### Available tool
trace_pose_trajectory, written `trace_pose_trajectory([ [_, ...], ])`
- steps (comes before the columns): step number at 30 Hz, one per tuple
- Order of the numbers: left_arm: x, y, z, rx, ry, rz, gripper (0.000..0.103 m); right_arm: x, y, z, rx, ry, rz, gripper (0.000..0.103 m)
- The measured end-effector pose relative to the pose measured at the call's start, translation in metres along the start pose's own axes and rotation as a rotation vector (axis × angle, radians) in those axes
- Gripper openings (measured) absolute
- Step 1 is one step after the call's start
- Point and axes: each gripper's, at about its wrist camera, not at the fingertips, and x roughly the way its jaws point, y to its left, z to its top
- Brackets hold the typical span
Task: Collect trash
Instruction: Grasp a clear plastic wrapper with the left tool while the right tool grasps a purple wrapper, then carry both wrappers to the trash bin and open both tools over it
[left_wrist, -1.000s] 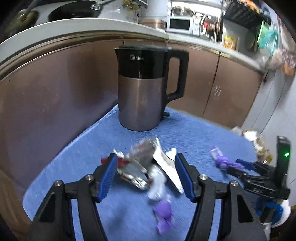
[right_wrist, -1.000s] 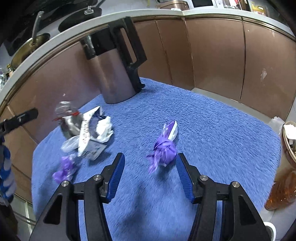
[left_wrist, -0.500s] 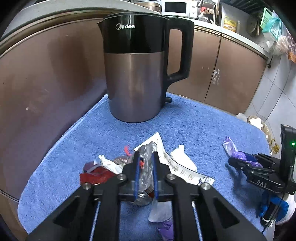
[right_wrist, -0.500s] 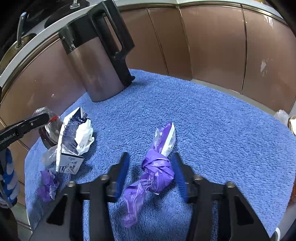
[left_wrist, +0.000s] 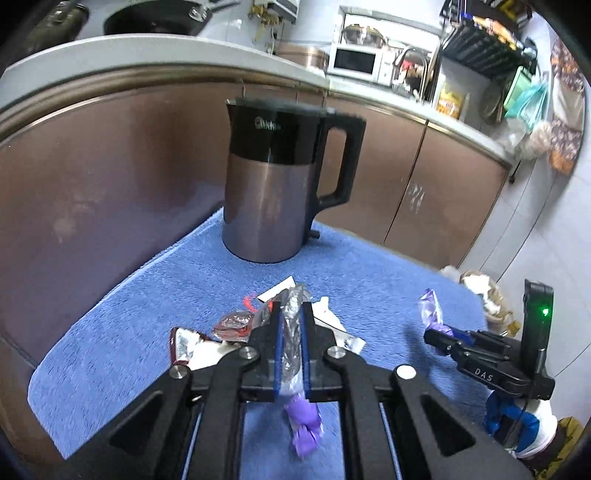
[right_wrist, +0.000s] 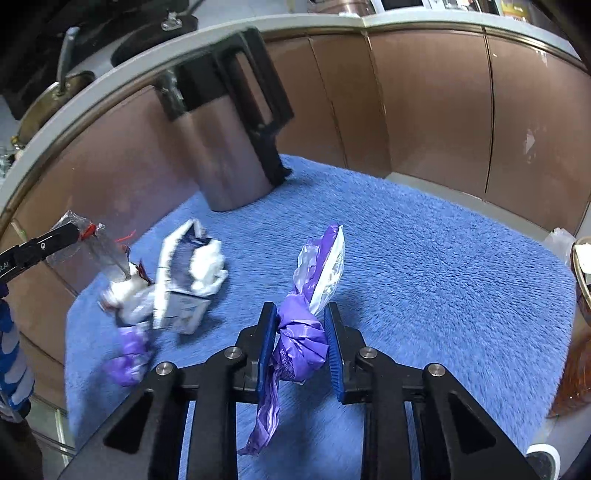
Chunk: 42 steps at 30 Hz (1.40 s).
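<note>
Trash lies on a blue towel. My left gripper is shut on a crumpled clear plastic wrapper and holds it a little above the pile; the right wrist view shows that wrapper hanging from the left gripper. My right gripper has its jaws closing, and both pads touch the knot of a purple-and-white wrapper. Still lying on the towel are a white carton, a tissue, a small purple wrapper and red-silver wrappers.
A steel and black kettle stands at the towel's far edge, with brown cabinet doors behind it. To the right, beyond the towel's edge, sits a basket holding scraps. A gloved hand carries the right gripper.
The left jaws closed on the clear wrapper and raised it off the pile. The right jaws narrowed around the purple wrapper's knot.
</note>
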Motion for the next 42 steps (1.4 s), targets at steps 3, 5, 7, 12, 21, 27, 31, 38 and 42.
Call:
trace_pose_trajectory([
  [3, -0.027, 0.001, -0.006, -0.016, -0.023, -0.003, 0.007, -0.023, 0.008, -0.006, -0.012, -0.019, 0.026, 0.026],
  [5, -0.043, 0.001, -0.012, -0.019, -0.035, -0.006, 0.007, -0.037, 0.015, -0.013, -0.02, -0.029, 0.042, 0.026],
  [7, -0.056, 0.002, -0.017, -0.024, -0.046, -0.014, 0.007, -0.049, 0.021, -0.018, -0.027, -0.035, 0.054, 0.026],
  [12, -0.091, 0.001, -0.033, -0.039, -0.075, -0.042, 0.007, -0.089, 0.03, -0.031, -0.033, -0.064, 0.083, 0.026],
  [21, -0.141, -0.002, -0.054, -0.047, -0.126, -0.062, 0.007, -0.168, 0.037, -0.051, -0.041, -0.156, 0.103, 0.026],
  [27, -0.166, -0.007, -0.066, -0.053, -0.151, -0.087, 0.007, -0.213, 0.039, -0.065, -0.046, -0.203, 0.104, 0.026],
  [31, -0.179, -0.018, -0.074, -0.034, -0.162, -0.1, 0.007, -0.234, 0.031, -0.076, -0.028, -0.225, 0.09, 0.026],
  [38, -0.184, -0.052, -0.082, -0.002, -0.153, -0.168, 0.007, -0.263, 0.002, -0.094, 0.035, -0.253, 0.03, 0.026],
  [42, -0.181, -0.079, -0.084, 0.029, -0.141, -0.22, 0.007, -0.278, -0.021, -0.108, 0.084, -0.261, -0.015, 0.026],
])
